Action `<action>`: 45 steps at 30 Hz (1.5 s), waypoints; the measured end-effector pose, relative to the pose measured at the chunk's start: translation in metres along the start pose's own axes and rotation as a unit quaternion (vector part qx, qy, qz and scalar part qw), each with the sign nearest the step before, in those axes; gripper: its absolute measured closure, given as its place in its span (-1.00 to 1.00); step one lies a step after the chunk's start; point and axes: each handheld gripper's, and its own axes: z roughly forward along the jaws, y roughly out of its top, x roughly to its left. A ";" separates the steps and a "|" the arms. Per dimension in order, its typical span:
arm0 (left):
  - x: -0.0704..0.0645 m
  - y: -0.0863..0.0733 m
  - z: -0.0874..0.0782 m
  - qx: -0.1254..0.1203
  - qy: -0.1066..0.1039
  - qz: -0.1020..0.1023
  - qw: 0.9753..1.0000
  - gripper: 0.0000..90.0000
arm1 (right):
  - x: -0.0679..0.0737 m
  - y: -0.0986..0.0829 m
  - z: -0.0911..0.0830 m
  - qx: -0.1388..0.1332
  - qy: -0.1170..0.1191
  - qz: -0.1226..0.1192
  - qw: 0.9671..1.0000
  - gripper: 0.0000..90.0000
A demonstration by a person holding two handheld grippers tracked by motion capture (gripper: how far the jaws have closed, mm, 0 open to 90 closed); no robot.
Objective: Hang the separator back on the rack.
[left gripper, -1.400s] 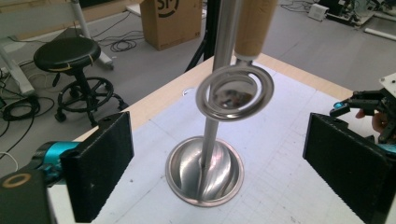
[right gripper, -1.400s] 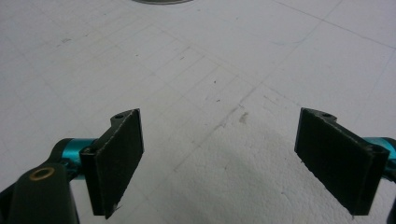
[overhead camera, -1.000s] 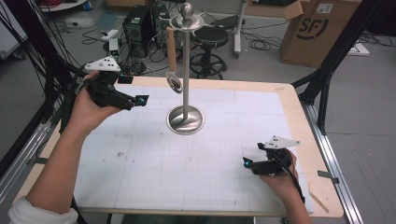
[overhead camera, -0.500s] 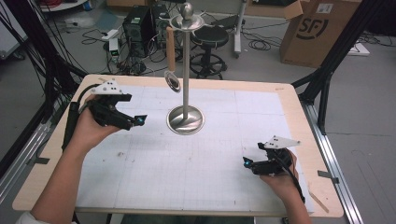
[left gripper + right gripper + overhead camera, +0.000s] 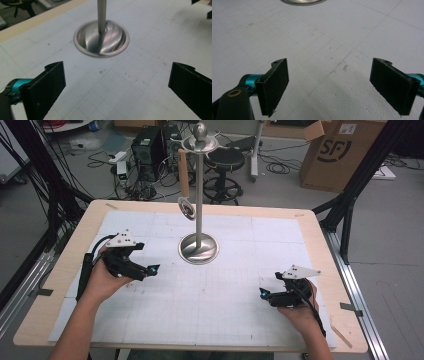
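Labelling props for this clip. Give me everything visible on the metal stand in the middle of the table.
The metal stand is shiny, silver-coloured: a round dished base, a thin upright pole, and a small disc with a ball knob on top. It stands upright on the white gridded mat, toward the table's far side. A wooden-handled utensil with a metal head hangs from the top disc. Neither gripper touches it.

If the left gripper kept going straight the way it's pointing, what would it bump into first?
Most likely the round base of the metal stand. The left gripper is open, with bare table mat in between. Its height above the mat is hard to judge.
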 end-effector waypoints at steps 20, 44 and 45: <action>-0.005 -0.025 0.017 -0.007 -0.033 0.019 0.999 -0.96 | -0.003 -0.001 -0.004 -0.004 -0.005 0.000 1.000 -0.69; -0.003 -0.026 0.011 -0.018 -0.037 0.005 0.999 -0.96 | -0.002 0.001 -0.002 -0.006 -0.003 -0.001 1.000 -0.69; -0.003 -0.026 0.011 -0.018 -0.037 0.004 0.999 -0.96 | -0.002 0.001 -0.002 -0.007 -0.003 0.002 1.000 -0.69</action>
